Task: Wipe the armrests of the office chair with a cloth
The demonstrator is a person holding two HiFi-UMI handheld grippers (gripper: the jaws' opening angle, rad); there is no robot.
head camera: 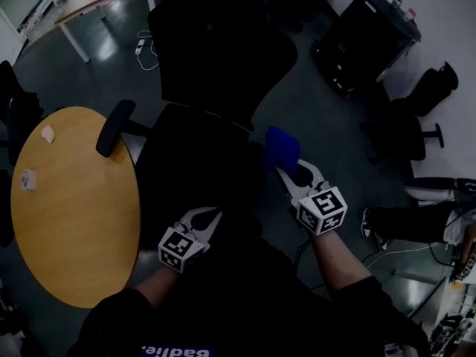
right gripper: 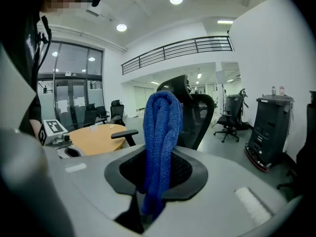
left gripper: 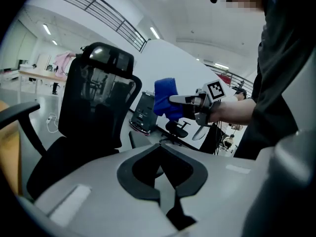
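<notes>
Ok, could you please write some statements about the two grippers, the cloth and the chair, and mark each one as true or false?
1. The right gripper holds the blue cloth between its fingers. True.
2. The cloth lies on the round wooden table. False: it is in the right gripper, on the far side of the chair from the table.
3. The left gripper has nothing between its fingers. True.
4. The office chair is white. False: it is black.
5. One armrest is at the edge of the table. True.

Head view overhead, gripper views low; all share office chair (head camera: 216,58)
</notes>
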